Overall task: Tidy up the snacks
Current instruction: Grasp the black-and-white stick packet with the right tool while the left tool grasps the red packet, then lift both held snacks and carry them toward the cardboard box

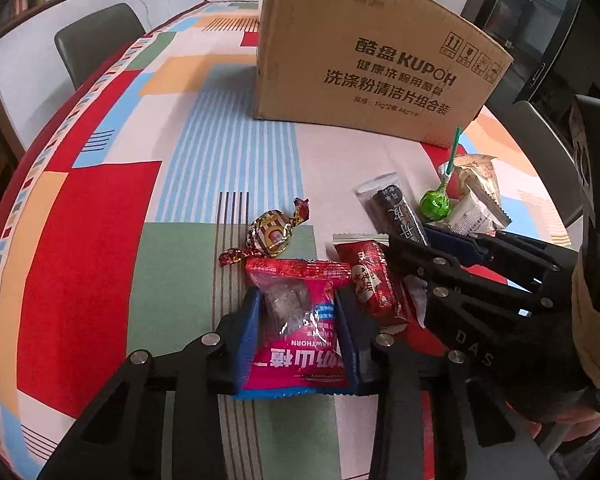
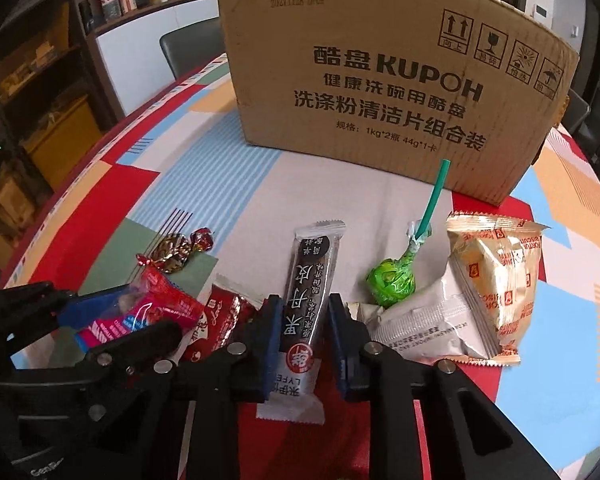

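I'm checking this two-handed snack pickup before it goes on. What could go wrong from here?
1. The right gripper straddles the long black bar with a visible gap on its right side; closing off-centre could twist the bar.
2. The left gripper brackets the crinkly pink hawthorn packet; the loose film might slip.
3. The red packet lies wedged between both grippers and could get dragged along, away from the cardboard box.
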`<state>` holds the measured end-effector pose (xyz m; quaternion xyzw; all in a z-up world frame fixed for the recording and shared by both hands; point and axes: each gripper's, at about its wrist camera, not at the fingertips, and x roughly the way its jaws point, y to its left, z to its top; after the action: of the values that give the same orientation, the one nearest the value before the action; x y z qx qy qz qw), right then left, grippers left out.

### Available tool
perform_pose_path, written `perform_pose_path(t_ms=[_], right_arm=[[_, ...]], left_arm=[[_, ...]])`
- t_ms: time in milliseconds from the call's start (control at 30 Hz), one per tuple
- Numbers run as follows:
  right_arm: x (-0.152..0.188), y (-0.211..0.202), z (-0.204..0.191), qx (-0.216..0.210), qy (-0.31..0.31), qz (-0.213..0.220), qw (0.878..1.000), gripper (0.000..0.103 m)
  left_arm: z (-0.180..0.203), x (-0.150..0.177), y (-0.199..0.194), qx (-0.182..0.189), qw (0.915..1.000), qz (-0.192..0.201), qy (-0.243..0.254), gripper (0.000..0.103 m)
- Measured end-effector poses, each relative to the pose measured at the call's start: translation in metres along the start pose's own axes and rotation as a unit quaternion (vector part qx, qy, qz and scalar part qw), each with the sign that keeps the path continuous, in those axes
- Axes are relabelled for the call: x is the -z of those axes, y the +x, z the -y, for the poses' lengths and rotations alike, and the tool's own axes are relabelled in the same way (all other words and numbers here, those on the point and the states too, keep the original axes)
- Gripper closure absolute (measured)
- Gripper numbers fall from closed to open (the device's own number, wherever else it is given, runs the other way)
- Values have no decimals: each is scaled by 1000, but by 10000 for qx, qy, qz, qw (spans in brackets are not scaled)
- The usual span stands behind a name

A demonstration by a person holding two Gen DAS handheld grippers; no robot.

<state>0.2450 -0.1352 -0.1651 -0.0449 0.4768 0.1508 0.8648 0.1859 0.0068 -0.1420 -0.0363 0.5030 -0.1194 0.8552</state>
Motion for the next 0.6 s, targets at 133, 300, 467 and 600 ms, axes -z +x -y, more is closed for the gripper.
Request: perform_pose_path(t_ms=[133,300,467,600], right_arm=[[2,-3,2,-130,137,-44,9998,84],[8,-13,7,-208,226,-7,9995,85],[13,-29,12,-267,284,90,9992,85],[16,-46,16,-327,319,226,9987,85]], left_arm=[[3,0,-10,-32,9999,145,11,72],[10,-2,-23,-67,9994,336,103,72],[13,-2,-36,-35,9988,478,97,72],[16,-5,-48,-73,9979,638,117,72]])
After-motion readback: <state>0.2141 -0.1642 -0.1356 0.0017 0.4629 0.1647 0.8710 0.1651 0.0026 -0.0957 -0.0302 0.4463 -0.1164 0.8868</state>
